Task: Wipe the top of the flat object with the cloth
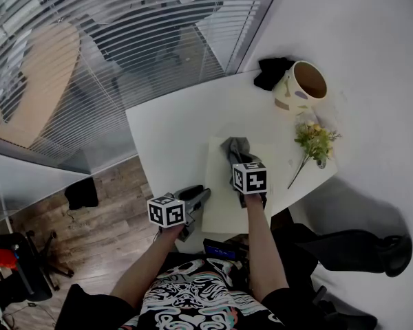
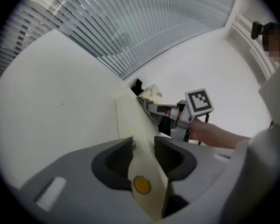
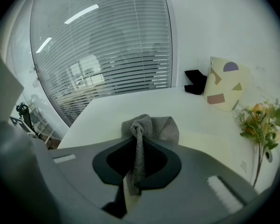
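A cream flat folder (image 1: 224, 198) lies on the white table (image 1: 172, 129) in front of me. My left gripper (image 1: 198, 199) is shut on the folder's left edge. In the left gripper view its jaws pinch the cream sheet (image 2: 133, 118) just above a gold snap button (image 2: 141, 184). My right gripper (image 1: 235, 163) is shut on a grey knitted cloth (image 1: 235, 146), which rests on the folder's far end. In the right gripper view the cloth (image 3: 149, 126) bunches between the jaws and hangs down behind them, over the cream surface (image 3: 210, 141).
A patterned cream pot (image 1: 303, 84) and a black object (image 1: 272, 71) stand at the table's far right corner. A flower sprig (image 1: 315, 141) lies right of the folder. A wall runs along the right; window blinds rise behind the table. The table's left edge drops to wooden floor.
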Available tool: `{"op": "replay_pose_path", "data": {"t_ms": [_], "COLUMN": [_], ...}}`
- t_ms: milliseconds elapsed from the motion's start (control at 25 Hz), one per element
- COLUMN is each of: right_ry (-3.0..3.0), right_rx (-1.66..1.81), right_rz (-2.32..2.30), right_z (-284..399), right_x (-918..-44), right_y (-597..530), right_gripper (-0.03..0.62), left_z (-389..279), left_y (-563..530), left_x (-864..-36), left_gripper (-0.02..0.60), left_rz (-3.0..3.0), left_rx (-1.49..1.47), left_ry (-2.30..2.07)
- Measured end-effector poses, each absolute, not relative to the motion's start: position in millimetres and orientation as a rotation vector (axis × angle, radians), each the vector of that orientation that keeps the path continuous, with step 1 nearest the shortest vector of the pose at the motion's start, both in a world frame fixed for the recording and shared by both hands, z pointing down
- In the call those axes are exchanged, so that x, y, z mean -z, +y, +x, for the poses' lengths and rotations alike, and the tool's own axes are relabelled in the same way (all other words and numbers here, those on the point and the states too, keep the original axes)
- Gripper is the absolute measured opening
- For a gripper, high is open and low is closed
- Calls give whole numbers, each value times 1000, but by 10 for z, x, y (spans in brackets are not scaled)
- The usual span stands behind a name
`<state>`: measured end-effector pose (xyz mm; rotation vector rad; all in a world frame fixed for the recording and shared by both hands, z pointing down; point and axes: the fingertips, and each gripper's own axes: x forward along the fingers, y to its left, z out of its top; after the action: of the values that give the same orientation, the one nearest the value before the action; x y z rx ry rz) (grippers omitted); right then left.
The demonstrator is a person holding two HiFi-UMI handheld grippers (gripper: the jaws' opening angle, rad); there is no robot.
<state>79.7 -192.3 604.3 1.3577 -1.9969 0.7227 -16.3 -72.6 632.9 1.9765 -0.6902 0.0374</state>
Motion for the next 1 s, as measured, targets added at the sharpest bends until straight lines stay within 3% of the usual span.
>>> {"op": "replay_pose_path", "data": {"t_ms": [1000], "right_ry": [-1973], "right_rx": [-717], "right_rz": [1413], "right_z": [1100], "right_x": [-6047], "right_y": [-1904], "right_gripper": [15], "left_z": [-148], "left_y": [-741], "left_x": [-6323], "left_gripper": [199], "left_rz": [1985], "left_rx": [-40], "left_ry": [-713]}}
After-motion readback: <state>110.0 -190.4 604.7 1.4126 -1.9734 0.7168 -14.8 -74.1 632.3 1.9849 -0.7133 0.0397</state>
